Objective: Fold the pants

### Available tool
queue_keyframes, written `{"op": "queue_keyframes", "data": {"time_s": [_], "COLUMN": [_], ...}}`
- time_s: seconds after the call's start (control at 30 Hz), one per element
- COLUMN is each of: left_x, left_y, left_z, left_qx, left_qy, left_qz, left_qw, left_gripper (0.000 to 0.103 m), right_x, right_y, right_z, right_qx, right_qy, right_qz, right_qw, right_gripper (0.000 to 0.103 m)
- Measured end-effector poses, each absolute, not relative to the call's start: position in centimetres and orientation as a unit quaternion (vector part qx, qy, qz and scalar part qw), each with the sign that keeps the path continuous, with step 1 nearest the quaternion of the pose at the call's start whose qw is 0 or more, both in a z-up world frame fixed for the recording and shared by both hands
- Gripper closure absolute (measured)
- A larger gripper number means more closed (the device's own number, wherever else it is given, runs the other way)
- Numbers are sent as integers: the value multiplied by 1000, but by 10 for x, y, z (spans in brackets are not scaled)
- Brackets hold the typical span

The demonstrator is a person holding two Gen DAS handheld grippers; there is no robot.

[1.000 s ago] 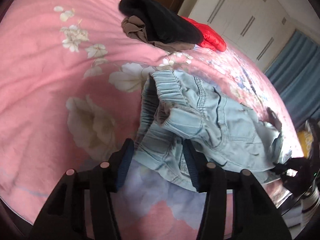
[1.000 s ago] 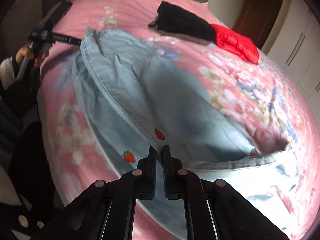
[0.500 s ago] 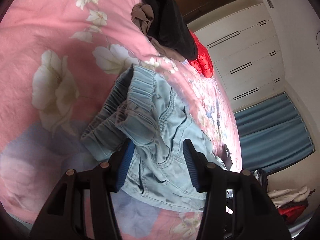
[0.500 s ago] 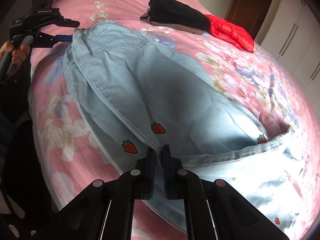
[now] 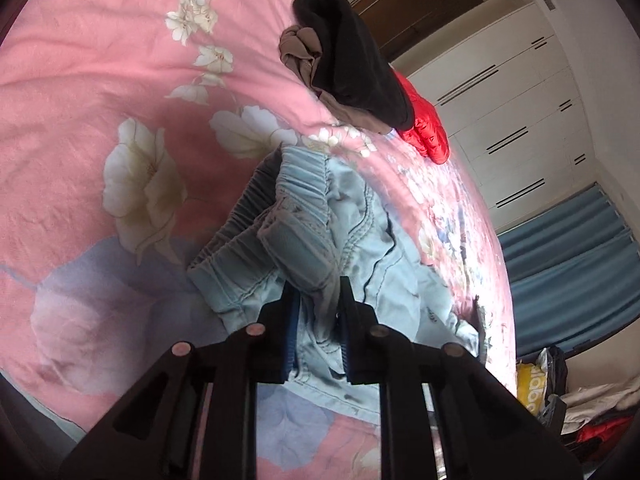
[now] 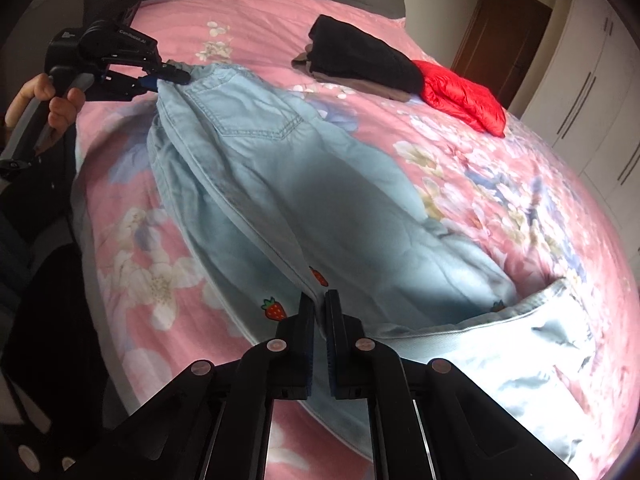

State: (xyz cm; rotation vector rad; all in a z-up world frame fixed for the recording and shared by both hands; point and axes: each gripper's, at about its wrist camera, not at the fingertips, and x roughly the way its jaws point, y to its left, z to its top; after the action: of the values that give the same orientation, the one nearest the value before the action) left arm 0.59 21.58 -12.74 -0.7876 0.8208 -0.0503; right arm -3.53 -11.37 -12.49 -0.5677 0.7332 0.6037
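Observation:
Light blue denim pants [image 6: 304, 184] with strawberry patches lie stretched across a pink floral bedspread [image 6: 520, 184]. My right gripper [image 6: 319, 300] is shut on the pants at a seam edge near the legs. My left gripper [image 5: 318, 292] is shut on the bunched elastic waistband of the pants [image 5: 296, 240]. In the right wrist view the left gripper [image 6: 168, 76] shows at the far left, holding the waistband end. The leg ends lie crumpled at the lower right.
A pile of black and brown clothes [image 6: 360, 60] and a red puffer jacket [image 6: 464, 96] lie at the far side of the bed. White wardrobes [image 5: 520, 92], blue curtains [image 5: 572, 264] and a brown door [image 6: 504, 28] stand beyond.
My left gripper has closed from open onto the waistband. The pants are pulled out straighter between the two grippers. My right gripper stays shut on the pants.

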Motion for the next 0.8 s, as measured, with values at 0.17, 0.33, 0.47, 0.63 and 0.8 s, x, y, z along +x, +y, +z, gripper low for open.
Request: {"op": "queue_keyframes", "data": {"time_s": [0.17,0.33,0.47,0.63,0.8], "left_x": [16,9,-13,-18,-5], "left_y": [214,214,205,177,99], "left_z": [-156,-146,-121,-101,-96], "left_qx": [-354,-336,-279,-260,-173], "left_qy": [415,422,404,384,400], "left_qz": [-7,-10,10,-32,-94], "left_qw": [838,842,871,885,895], "left_gripper": [83,81,55,52,53], "right_x": [-34,-36,-37,-35,-15], "right_y": [-110,-110,-122,-140,-124], "right_z": [-144,-150,-134,-110,-131], "right_qx": [-272,-277,-233,-131,-79], "right_qy": [371,380,389,365,376], "right_qz": [284,279,279,290,252], "right_qw": [841,837,846,875,888], "right_gripper": [97,97,95,94,94]}}
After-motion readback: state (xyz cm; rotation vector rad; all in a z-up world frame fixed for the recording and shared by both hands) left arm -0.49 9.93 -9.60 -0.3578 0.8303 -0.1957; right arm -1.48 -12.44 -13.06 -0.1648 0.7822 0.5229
